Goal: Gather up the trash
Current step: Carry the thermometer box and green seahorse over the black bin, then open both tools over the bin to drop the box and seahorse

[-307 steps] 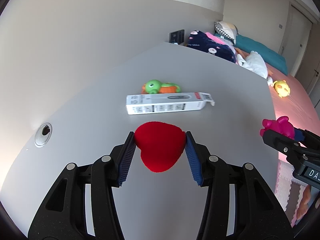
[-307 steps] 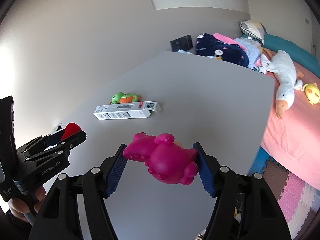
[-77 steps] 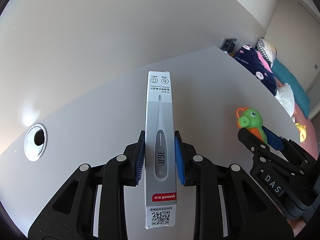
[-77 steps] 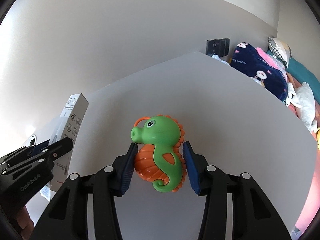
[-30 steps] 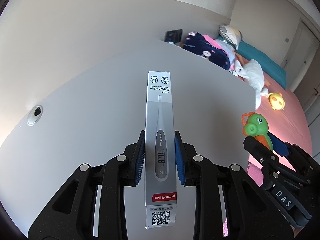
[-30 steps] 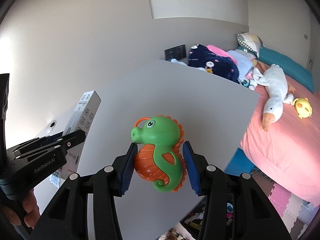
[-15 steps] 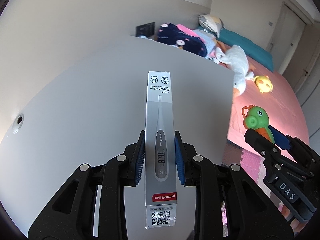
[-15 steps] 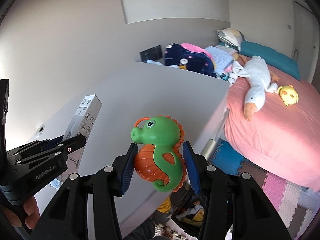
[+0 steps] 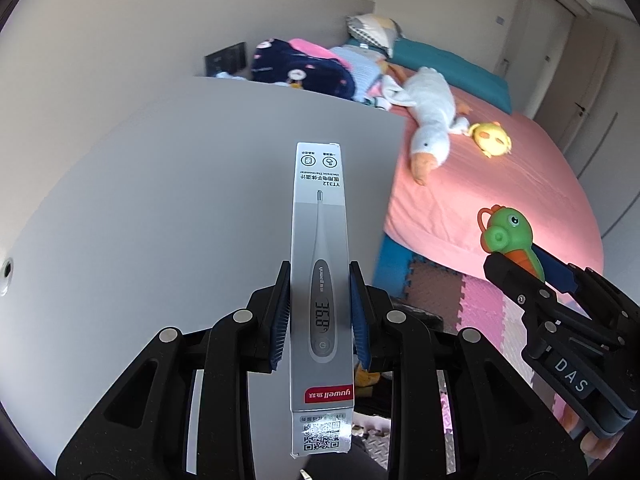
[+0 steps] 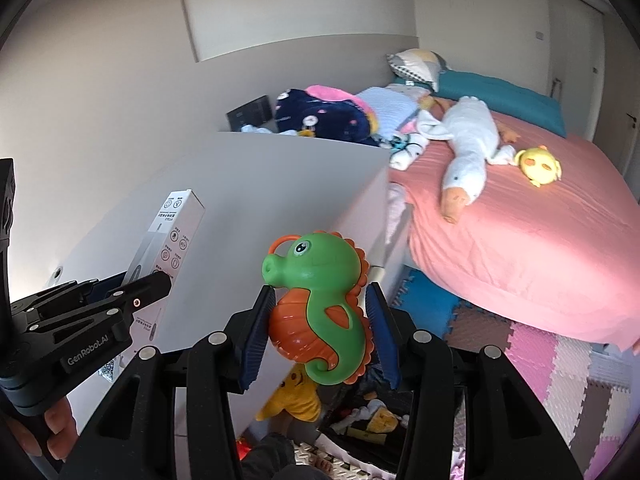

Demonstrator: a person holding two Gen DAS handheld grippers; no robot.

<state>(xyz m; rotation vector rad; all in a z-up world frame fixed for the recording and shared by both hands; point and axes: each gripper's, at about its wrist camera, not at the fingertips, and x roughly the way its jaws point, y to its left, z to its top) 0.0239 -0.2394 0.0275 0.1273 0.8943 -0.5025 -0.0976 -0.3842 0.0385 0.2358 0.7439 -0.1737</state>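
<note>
My left gripper (image 9: 320, 312) is shut on a long white thermometer box (image 9: 320, 248), whose length runs straight out between the blue pads. The box hangs over the near right corner of the grey table (image 9: 160, 184). My right gripper (image 10: 320, 320) is shut on a green and orange seahorse toy (image 10: 320, 304), held upright past the table's edge, above a heap of toys (image 10: 304, 400) on the floor. In the right wrist view the left gripper (image 10: 132, 300) and the box (image 10: 168, 240) show at the left. The seahorse (image 9: 508, 236) shows at the right of the left wrist view.
A bed with a pink cover (image 10: 540, 240) stands to the right, with a white goose plush (image 10: 464, 148), a yellow plush (image 10: 538, 166) and a pile of clothes (image 10: 328, 116) on it. Foam mats (image 10: 540, 352) cover the floor. The table's side panel (image 10: 248, 320) drops beside the toy heap.
Both grippers have swung right, off the table's middle toward its edge and the bed. The floor, mats and toy heap have come into view. Both grips are unchanged.
</note>
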